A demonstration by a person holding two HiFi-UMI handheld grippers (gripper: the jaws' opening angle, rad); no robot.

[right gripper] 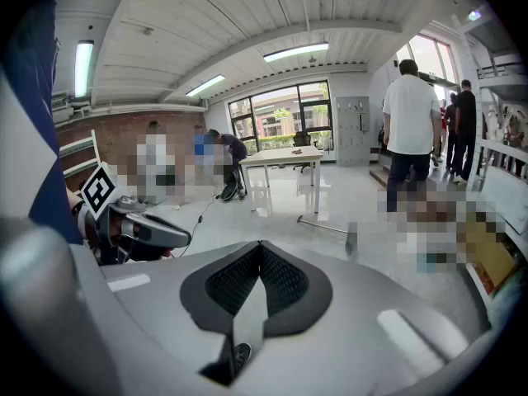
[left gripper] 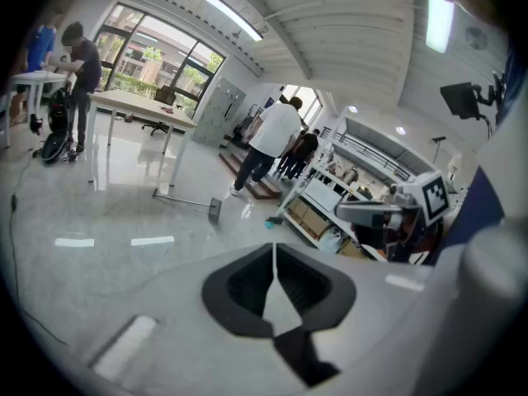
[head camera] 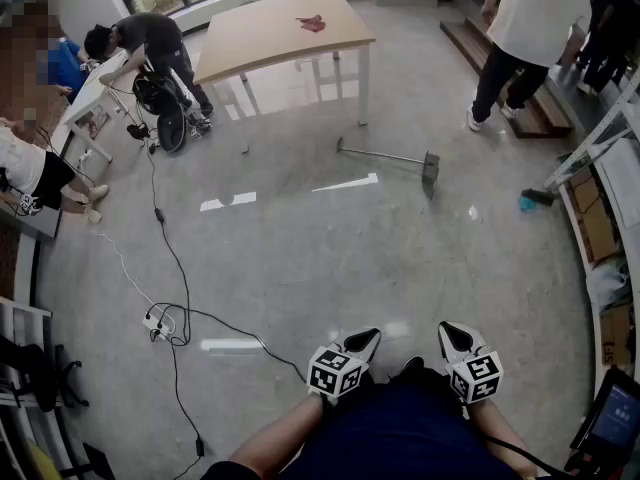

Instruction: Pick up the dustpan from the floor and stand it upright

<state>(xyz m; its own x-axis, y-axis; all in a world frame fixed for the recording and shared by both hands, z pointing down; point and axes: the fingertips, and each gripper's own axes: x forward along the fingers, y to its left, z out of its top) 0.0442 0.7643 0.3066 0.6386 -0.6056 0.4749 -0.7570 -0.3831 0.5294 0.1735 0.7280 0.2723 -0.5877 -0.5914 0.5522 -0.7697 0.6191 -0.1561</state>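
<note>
A glossy, polished floor (head camera: 330,258) is gleaming mirror-smooth around a table (head camera: 270,33) that is showing a matt, pale wood top. The dustpan (head camera: 429,171) is showing a thin, metallic-looking handle and a dark pan.

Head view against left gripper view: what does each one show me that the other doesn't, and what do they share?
Only the head view shows the power strip with its cable on the floor, and the red thing on the table. Only the left gripper view looks straight along the left gripper, whose jaws are together with nothing between them, and takes in the ceiling light. Both show the dustpan lying on the floor by the table, not yet picked up, and the person in a white shirt standing near it.
</note>
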